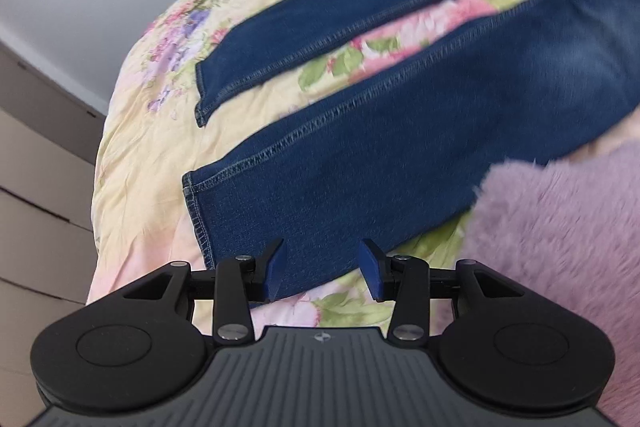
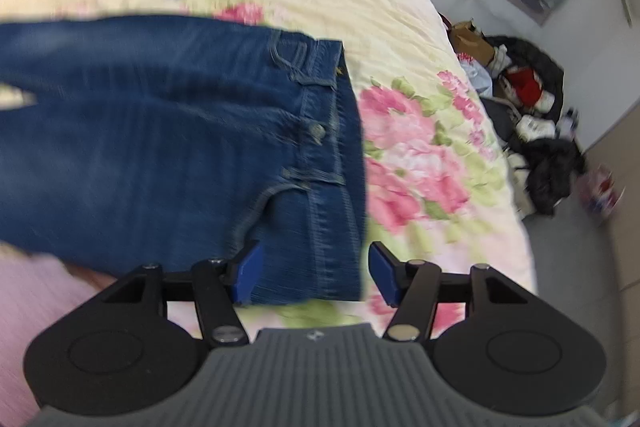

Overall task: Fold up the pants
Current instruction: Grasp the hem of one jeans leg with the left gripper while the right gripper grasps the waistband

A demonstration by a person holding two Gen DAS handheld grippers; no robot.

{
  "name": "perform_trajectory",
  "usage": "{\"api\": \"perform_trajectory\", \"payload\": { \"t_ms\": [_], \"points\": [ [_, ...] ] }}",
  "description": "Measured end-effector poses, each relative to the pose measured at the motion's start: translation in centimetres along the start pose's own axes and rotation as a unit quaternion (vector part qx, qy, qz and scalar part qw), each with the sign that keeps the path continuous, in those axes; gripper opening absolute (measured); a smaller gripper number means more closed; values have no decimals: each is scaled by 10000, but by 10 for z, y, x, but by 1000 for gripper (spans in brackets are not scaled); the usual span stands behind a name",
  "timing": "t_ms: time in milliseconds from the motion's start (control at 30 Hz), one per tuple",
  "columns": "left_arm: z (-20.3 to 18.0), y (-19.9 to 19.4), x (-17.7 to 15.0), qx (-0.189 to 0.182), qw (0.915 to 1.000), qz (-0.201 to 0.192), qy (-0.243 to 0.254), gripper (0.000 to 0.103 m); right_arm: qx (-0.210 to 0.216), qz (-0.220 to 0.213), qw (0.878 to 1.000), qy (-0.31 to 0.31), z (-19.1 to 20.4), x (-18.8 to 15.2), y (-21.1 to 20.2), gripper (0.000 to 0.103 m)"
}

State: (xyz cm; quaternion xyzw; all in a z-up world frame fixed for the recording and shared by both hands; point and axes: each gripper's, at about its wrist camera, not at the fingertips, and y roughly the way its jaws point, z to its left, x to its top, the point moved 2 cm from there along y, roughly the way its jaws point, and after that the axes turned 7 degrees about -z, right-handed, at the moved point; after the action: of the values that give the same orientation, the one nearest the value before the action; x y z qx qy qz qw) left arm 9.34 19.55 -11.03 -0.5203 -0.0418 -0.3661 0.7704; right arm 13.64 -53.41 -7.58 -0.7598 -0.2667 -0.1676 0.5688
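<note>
Left wrist view: the left gripper (image 1: 326,273) points steeply down at the bed, its two blue-padded fingers (image 1: 278,269) spread apart with a clear gap between them. They hang just over the hem end of the nearer trouser leg, and nothing is pinched; whether the pads touch the cloth cannot be told. A fluffy pink sleeve (image 1: 560,227) fills the lower right of this view, lying over part of the same leg.

In the right wrist view, the right gripper (image 2: 314,271) is tilted down in the same way. Its jaws are also spread, framing the near corner of the waistband, with the left pad over denim and the right pad over the bedspread just beside the waistband edge. It grips nothing.

The pants (image 1: 400,155) are dark blue jeans, spread flat on a pale yellow bedspread (image 1: 148,147) printed with pink and purple flowers. The two legs lie apart in a narrow V, showing a strip of bedspread between them, and their stitched hems point toward the bed's edge. At the other end the waistband (image 2: 340,131) is visible with its metal button (image 2: 318,131), belt loops and a front pocket seam. The jeans are still unfolded.

Beyond the bed, a heap of dark clothes and bags (image 2: 528,123) sits on the floor against the wall.
</note>
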Motion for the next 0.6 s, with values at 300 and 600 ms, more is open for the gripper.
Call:
{"api": "perform_trajectory", "payload": {
  "t_ms": [300,600],
  "points": [
    [-15,40,-19,-223,9925,435,1120,59,-162,167,9952,-954,-10,-21,25,55],
    [-23,69,-22,26,9884,693,1354,71,-45,-41,9956,-932,21,-42,57,53]
  ]
}}
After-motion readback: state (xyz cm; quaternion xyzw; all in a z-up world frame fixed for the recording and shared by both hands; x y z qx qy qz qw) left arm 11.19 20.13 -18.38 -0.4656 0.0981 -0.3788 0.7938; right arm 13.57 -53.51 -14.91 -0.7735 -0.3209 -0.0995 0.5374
